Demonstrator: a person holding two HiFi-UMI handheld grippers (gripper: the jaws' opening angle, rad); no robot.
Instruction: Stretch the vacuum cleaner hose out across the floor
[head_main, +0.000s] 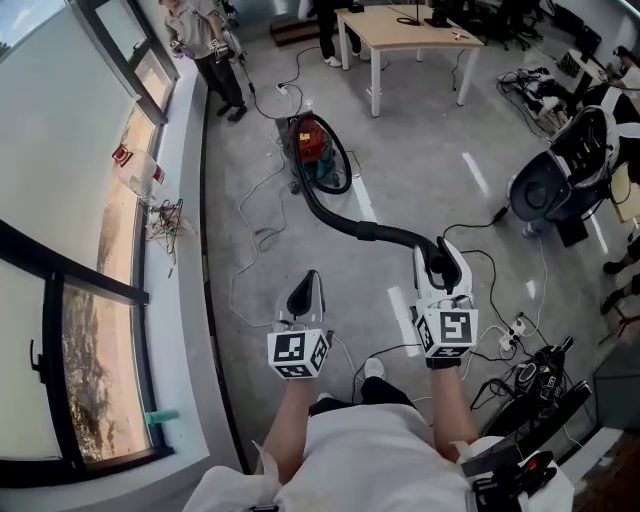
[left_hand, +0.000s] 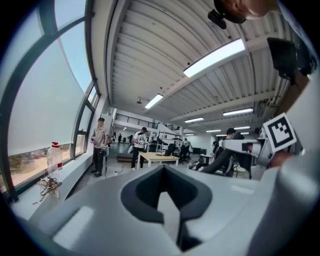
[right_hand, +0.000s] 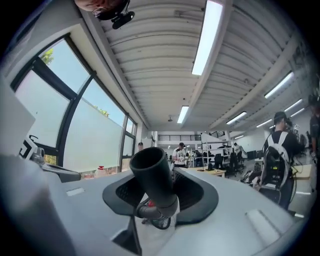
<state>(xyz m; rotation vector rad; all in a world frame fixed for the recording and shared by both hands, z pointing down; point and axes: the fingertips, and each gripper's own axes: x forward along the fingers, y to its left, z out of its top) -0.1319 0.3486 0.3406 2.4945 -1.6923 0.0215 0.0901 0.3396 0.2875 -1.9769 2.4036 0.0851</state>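
With the right tongs clamping the hose end and the left tongs closed empty, we are risking dragging the vacuum cleaner, upper centre, along.

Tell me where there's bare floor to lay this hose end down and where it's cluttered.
Barest floor lies right of the hose, between the table and the grey chair. Left of the hose, thin cables cross the floor. Crowded: the power strip and cords beside the right gripper.
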